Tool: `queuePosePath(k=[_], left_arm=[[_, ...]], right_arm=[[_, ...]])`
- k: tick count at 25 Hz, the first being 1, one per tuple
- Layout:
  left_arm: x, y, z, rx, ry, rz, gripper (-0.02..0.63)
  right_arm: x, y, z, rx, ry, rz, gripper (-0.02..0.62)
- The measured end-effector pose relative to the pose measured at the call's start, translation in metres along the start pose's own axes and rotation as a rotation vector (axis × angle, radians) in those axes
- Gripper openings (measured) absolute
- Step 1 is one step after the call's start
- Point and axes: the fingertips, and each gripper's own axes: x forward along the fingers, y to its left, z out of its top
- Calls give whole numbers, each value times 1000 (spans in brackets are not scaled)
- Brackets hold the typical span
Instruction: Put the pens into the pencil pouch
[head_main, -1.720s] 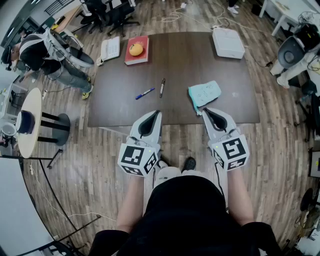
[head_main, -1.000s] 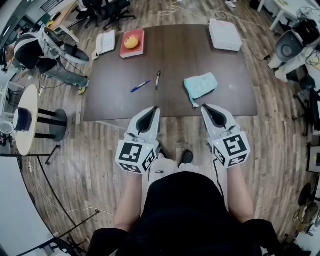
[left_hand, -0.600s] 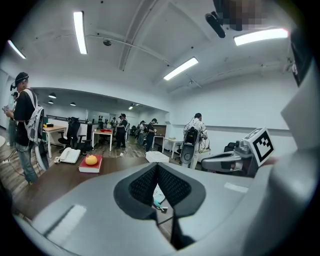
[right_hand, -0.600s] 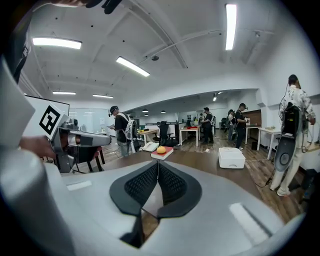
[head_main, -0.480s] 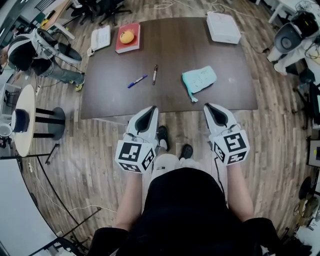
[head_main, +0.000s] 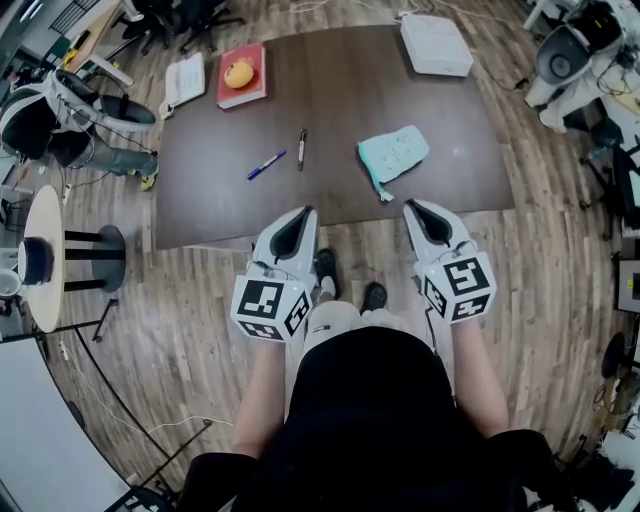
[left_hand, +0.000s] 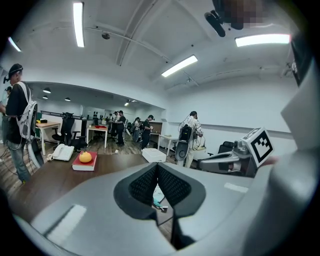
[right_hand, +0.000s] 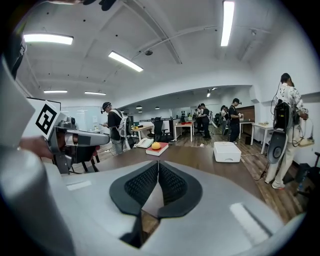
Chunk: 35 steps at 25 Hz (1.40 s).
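On the brown table (head_main: 330, 100) lie a blue pen (head_main: 266, 165) and a dark pen (head_main: 301, 149), side by side left of centre. The teal pencil pouch (head_main: 394, 154) lies flat to their right, near the front edge, and peeks between the jaws in the left gripper view (left_hand: 158, 195). My left gripper (head_main: 308, 212) and right gripper (head_main: 410, 207) hang just short of the table's front edge, over the wooden floor. Both are shut with nothing in them. The left points toward the pens, the right toward the pouch.
A red book (head_main: 241, 76) with an orange fruit on it and a white phone (head_main: 185, 78) sit at the table's far left. A white box (head_main: 436, 44) stands far right. People, chairs and a round side table (head_main: 45, 255) surround the table.
In the head view the table, pens and pouch have slid left and up in the picture. Both grippers stay shut before the front edge, little moved.
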Motion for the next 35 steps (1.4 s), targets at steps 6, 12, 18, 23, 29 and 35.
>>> queuePosePath(k=[6,12,18,23,29,35], left_arm=[[18,20,5,8,20,-44,-3],[42,42,9,22,44,-98,-3],[73,60,14,44,78,-167,-3],[93,74,11,46,101,-208,-3],[115,91,6,50,120,-267,-3],[136,100,-2,76,148,-348,-1]], right_arm=[[24,-2,1,22,32,-26,12],[52,-6,0,52,55,-66,12],[75,-18,1,97,73,-127,17],[93,-26,-4,125,95,-168,37],[116,-28,-16,160,139,-207,79],[133,-33,-31,193,189,-260,101]])
